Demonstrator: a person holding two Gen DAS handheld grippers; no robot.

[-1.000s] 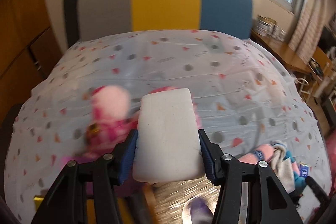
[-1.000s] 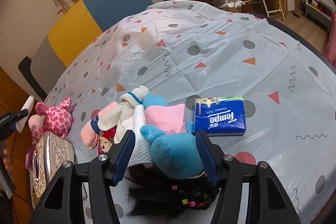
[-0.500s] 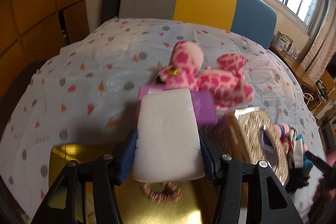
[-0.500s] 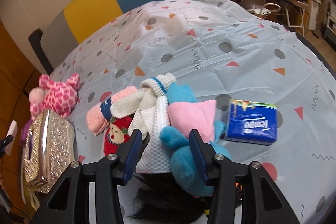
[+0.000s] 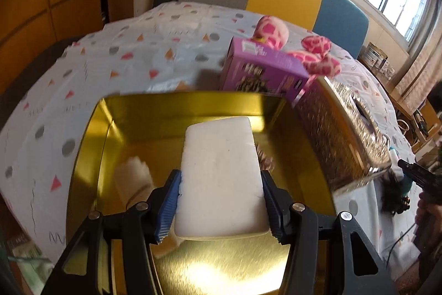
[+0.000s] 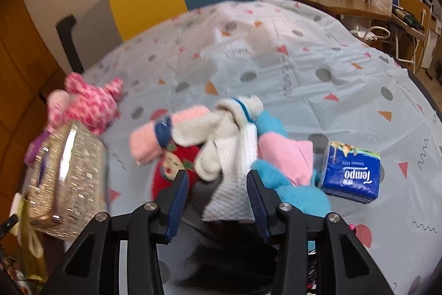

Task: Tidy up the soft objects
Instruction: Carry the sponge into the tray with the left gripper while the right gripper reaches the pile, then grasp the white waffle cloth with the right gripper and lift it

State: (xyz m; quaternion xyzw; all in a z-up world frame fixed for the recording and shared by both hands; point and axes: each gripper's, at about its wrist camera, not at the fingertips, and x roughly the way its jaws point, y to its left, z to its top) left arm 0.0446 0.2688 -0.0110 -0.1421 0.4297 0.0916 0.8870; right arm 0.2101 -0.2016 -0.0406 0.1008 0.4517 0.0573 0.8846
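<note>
Above one gold tin (image 5: 91,134), left claw (image 5: 221,209) pinching one white sponge (image 5: 221,179); right claw (image 6: 218,201) closing, unclamped.

The white rectangular foam sponge (image 5: 219,179) covers most of a small patterned ring-shaped item (image 5: 264,156) lying beyond the left jaws in the shiny gold metal tin (image 5: 91,145), whose near rim the picture's lower edge cuts off. Below the right jaws, a black hairy clump (image 6: 221,264) is partly hidden by the gripper frame. Left of those jaws, the pink spotted plush toy (image 6: 83,104) is blurred.
</note>
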